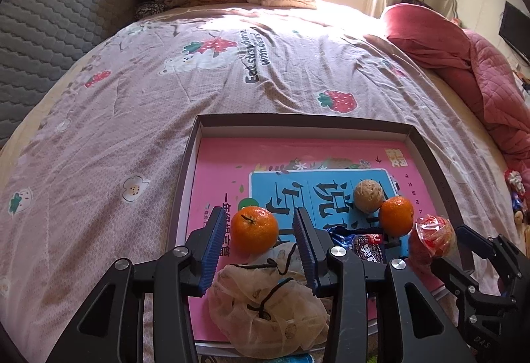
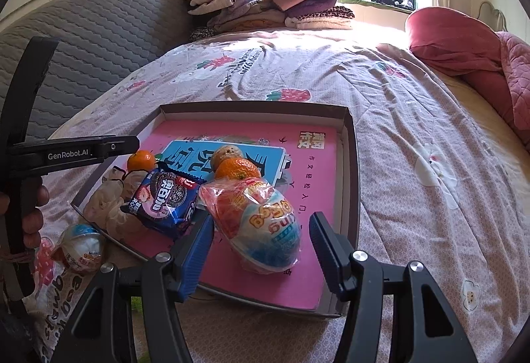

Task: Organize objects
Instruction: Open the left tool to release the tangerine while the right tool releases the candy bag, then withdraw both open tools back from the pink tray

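Most snacks already sat in the tray point(image 2: 351, 164); my left claw point(image 1: 258, 230) gaped wide around a tangerine point(image 1: 254, 229), right claw point(image 2: 261, 240) wide around the egg point(image 2: 261, 227). One egg point(image 2: 81, 247) remained on the bed point(image 2: 414, 131), near left.

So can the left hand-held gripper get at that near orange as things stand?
Probably yes. The left hand-held gripper is open with the orange already between its fingers, nothing blocking. The mesh pouch lies just beneath, so its cord might snag.
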`<state>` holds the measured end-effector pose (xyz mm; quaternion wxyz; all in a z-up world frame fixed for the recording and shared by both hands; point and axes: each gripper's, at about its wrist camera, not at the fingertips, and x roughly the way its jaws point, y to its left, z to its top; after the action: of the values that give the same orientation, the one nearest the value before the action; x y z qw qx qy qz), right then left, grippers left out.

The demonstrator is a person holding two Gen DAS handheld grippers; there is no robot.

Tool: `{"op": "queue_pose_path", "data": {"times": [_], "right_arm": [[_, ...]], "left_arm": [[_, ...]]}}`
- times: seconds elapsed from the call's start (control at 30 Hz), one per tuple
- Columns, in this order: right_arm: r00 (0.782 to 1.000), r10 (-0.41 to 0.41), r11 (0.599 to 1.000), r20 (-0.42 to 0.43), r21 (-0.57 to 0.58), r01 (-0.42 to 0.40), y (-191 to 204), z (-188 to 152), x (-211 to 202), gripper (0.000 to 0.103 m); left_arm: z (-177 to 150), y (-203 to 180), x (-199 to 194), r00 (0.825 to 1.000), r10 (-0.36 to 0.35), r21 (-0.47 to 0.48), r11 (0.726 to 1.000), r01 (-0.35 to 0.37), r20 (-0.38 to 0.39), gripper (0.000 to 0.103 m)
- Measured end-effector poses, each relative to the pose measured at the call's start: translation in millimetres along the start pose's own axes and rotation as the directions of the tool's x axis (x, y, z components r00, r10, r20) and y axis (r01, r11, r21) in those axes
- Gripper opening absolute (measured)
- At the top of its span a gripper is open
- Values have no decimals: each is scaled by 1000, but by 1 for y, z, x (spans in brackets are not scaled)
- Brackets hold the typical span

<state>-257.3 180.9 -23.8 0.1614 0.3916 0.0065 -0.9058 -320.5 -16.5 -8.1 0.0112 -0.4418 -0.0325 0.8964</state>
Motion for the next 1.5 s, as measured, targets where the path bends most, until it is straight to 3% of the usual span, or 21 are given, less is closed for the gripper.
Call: {"op": "queue_pose_path", "data": {"times": [0.8, 1.13, 1.5], "right_arm": [[997, 13, 1000, 73, -9, -12, 7, 9, -25, 59], [994, 19, 1000, 105, -2, -19, 6, 14, -39, 59], [988, 36, 999, 149, -1, -36, 10, 19, -59, 60]], "left_arm": [[-13, -2, -28, 1000, 5, 2, 1000, -5, 29, 51], [-13, -8, -49, 998, 8, 11, 1000, -9, 60, 67], [-14, -12, -71, 996, 9, 10, 1000, -10, 90, 70]]}}
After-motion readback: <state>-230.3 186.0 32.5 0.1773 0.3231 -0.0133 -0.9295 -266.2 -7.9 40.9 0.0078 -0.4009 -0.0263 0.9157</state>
